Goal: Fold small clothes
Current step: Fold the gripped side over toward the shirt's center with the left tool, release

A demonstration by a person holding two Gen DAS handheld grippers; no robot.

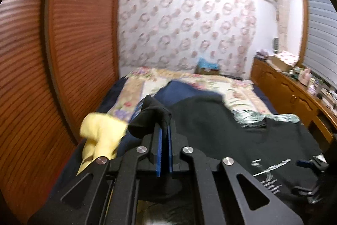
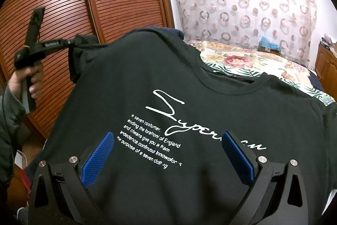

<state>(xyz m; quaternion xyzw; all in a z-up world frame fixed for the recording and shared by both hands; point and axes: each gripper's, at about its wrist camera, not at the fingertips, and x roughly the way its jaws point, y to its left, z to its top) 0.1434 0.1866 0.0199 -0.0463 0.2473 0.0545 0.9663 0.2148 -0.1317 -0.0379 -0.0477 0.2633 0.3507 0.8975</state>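
Observation:
A black T-shirt with white script print lies face up across the bed. My left gripper is shut on a bunched black sleeve of the T-shirt and lifts it. In the right wrist view the left gripper is held in a hand at the far left, pinching that sleeve. My right gripper is open, its blue pads spread wide just over the printed chest, holding nothing. The right gripper also shows at the right edge of the left wrist view.
A floral bedspread covers the bed. A yellow garment and a navy one lie near the left side. Slatted wooden wardrobe doors stand close on the left. A wooden dresser with clutter runs along the right.

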